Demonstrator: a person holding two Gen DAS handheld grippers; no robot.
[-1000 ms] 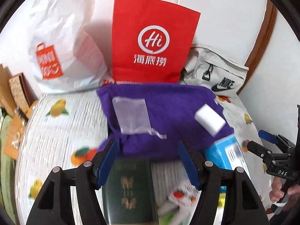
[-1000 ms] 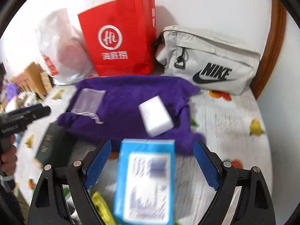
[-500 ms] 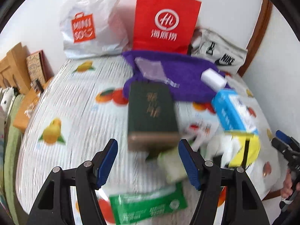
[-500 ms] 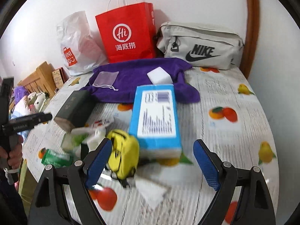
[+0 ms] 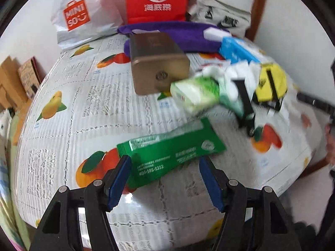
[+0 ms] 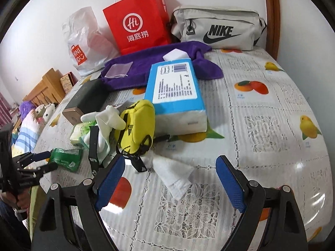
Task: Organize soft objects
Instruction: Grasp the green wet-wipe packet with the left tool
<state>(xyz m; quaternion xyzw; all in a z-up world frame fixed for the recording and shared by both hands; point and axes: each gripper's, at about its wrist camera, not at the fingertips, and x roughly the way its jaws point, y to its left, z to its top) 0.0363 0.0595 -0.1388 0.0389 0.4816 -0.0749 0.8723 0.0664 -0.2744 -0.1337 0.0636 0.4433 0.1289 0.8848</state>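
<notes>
With both jaws spread wide and holding nothing, the left gripper (image 5: 165,177) hovers at the near end of the flat green plastic sachet (image 5: 169,152), the right gripper (image 6: 170,179) over the white crumpled tissue (image 6: 173,172). The slick sachet lies flat on the glossy fruit-print tablecloth (image 6: 272,125), so a pinch could skid off it, and just beyond the tissue the small yellow fabric pouch (image 6: 138,125) trails black straps that could snag.

Two wrist fisheye views, both facing the wall across the table (image 6: 272,125).
Left: low and close over the green packet (image 5: 169,152), aimed at the red bag (image 5: 156,0). Right: set back at the near edge, higher. Shared: yellow pouch (image 6: 138,125), blue tissue box (image 6: 175,92), purple towel (image 6: 150,67).
</notes>
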